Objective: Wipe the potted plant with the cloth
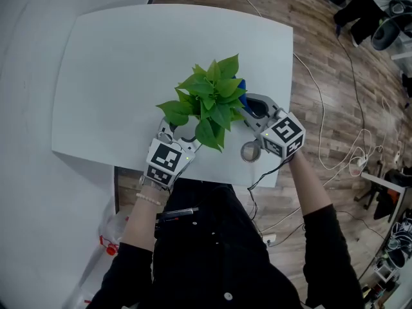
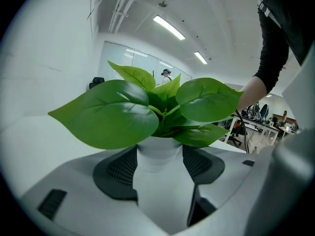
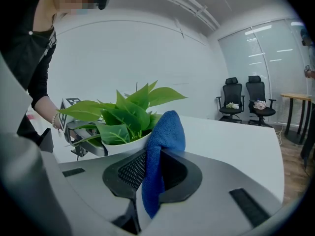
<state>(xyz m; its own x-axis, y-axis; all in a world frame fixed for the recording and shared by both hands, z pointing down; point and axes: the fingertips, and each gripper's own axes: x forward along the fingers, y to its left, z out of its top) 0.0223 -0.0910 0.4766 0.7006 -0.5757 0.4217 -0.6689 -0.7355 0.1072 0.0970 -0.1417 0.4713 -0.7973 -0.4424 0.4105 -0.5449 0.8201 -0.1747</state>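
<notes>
Head view: I'm watching the potted plant (image 1: 209, 102) standing upright on the white table (image 1: 116, 69) over wood flooring (image 1: 322, 56). My left gripper (image 2: 160, 170) is clasping its pot (image 2: 156, 149). My right gripper (image 3: 152, 170), beside it, is pinching the blue cloth (image 3: 166, 129) upright.

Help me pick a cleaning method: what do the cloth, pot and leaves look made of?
The cloth: blue microfibre-like fabric, fuzzy nap, folds softly. The pot: white, smooth, matte; ceramic or plastic, unclear. The leaves: glossy, uniformly green, veined; possibly artificial plastic, cannot tell.
</notes>
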